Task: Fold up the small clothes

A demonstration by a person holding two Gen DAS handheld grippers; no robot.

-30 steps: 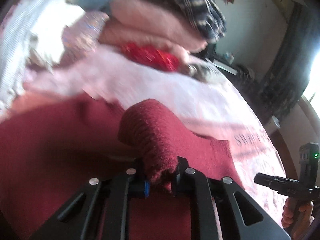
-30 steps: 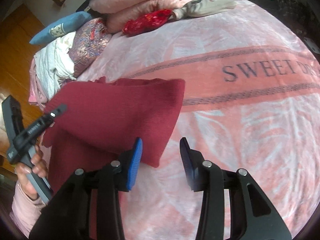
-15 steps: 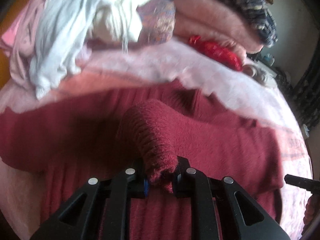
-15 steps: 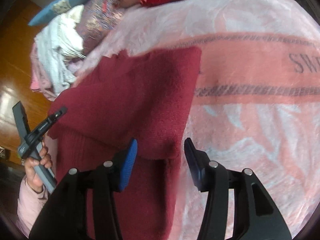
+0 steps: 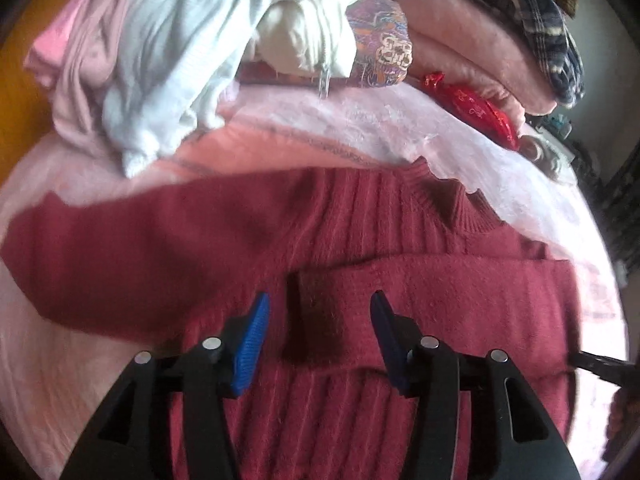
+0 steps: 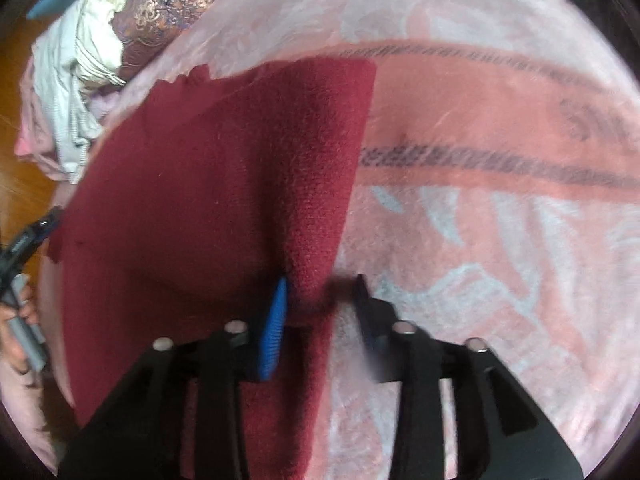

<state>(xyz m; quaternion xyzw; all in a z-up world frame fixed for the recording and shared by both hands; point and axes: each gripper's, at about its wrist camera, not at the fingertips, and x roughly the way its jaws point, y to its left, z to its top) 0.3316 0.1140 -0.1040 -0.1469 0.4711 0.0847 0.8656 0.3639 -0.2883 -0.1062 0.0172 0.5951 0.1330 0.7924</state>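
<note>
A fuzzy, ribbed knit sweater (image 5: 360, 240) lies on a plush fleece blanket (image 6: 480, 240), beside glossy wood flooring (image 6: 16, 80).

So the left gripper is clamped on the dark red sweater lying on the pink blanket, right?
Not quite. In the left wrist view, the left gripper has its jaws open and holds nothing; the cuff lies loose between them. The dark red sweater does lie on the pink blanket.
</note>
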